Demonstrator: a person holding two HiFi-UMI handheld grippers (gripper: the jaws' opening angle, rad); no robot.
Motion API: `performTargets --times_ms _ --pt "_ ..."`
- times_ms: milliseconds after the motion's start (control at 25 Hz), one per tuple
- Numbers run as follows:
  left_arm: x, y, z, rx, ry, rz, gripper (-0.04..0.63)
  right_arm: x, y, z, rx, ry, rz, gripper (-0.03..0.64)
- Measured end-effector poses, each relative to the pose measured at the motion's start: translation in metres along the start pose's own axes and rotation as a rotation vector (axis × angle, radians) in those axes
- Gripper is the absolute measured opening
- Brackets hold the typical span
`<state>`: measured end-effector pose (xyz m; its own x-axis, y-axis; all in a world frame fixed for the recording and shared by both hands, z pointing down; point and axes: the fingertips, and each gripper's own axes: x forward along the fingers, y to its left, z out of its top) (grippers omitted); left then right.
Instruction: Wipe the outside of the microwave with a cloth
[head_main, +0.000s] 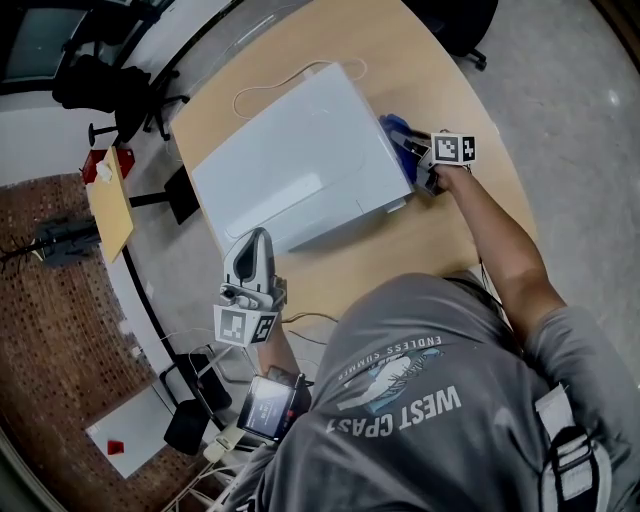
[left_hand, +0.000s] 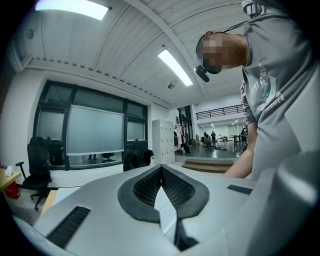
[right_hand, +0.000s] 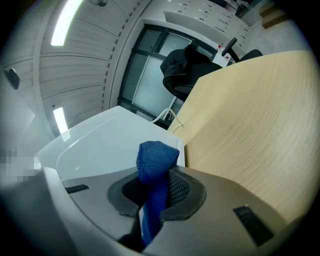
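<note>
Now, cloth: blue, knitted and soft. It is light and limp, so it probably only wipes where it is pushed flat.
Cloth's place: at the right side of the microwave, near its front corner, just above the table.
Right gripper: clamped on the cloth, with a folded wad sticking out past the jaws.
Best hold: the bunched middle, as it is held now, so the wad meets the shell before the jaws do.
Left gripper: jaws pressed together with nothing between them, at the microwave's near left edge. I cannot tell if it touches.
Microwave: a white, smooth, rigid box. It looks slippery and may slide under a hard push.
</note>
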<state>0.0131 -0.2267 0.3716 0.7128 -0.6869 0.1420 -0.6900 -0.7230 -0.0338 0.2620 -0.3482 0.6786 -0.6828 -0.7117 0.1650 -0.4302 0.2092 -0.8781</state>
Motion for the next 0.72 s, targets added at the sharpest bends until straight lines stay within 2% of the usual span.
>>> performTargets --times_ms 160,280,480,720 --pt "0.013 -0.002 0.007 -0.007 -0.003 -0.004 0.023 -0.005 -0.002 0.011 0.012 0.042 -0.021 0.058" --pt "0.012 0.001 0.010 -0.011 -0.006 -0.007 0.023 -0.008 0.008 0.020 -0.037 0.048 -0.037 0.058" --pt "0.026 0.004 0.010 0.003 -0.022 -0.010 0.023 -0.013 0.035 0.055 -0.202 0.040 -0.008 0.058" --pt "0.026 0.003 0.011 0.007 -0.020 -0.033 0.023 -0.028 0.112 0.096 -0.418 0.023 0.055 0.058"
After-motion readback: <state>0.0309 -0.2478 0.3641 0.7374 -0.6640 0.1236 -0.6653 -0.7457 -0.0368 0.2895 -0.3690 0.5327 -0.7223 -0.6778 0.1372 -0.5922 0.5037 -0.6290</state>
